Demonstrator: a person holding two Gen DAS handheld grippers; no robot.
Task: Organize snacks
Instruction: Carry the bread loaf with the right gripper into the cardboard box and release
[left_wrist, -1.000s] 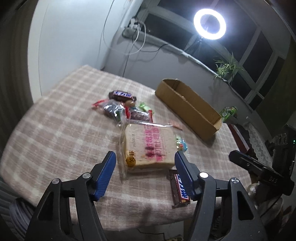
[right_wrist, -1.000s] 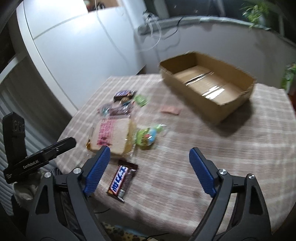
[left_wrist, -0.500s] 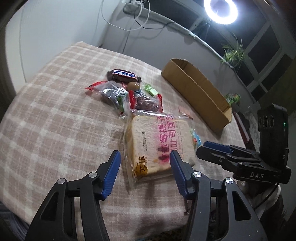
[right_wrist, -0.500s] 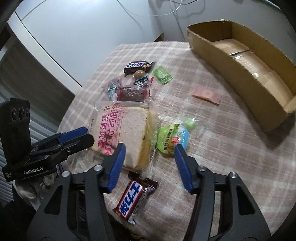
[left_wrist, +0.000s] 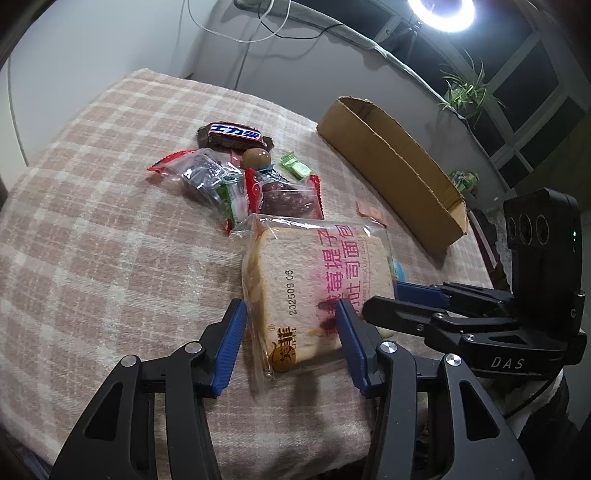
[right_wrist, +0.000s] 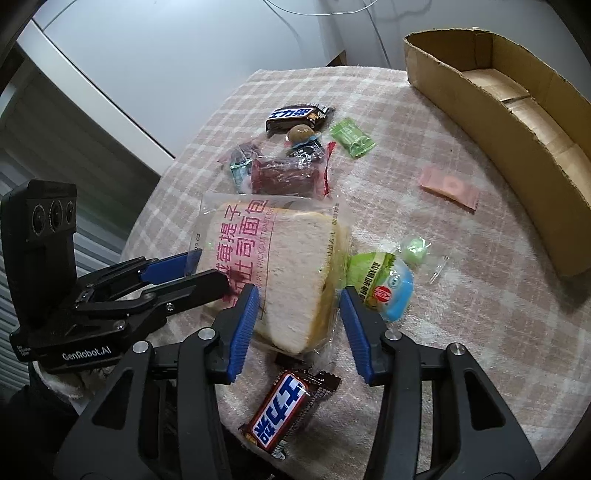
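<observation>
A bagged slice of toast bread (left_wrist: 314, 284) (right_wrist: 280, 266) lies on the checked tablecloth near the front edge. My left gripper (left_wrist: 291, 339) is open, with its jaws on either side of the bread's near left corner. My right gripper (right_wrist: 299, 328) is open, with its jaws on either side of the bread's right corner. A Snickers bar (right_wrist: 288, 413) lies just under the right gripper. Another Snickers bar (left_wrist: 234, 136), a brown ball candy (left_wrist: 256, 158), red-wrapped cakes (left_wrist: 284, 195), green candy (right_wrist: 351, 137) and a green-blue jelly cup (right_wrist: 384, 288) lie around.
An open cardboard box (right_wrist: 517, 122) (left_wrist: 391, 166) stands at the far right of the table. A pink sachet (right_wrist: 448, 186) lies between it and the snacks. The table's front edge is right below both grippers. A wall and cables are behind.
Both grippers have moved forward and down onto the bread and narrowed their jaws around its corners. The bread has not moved.
</observation>
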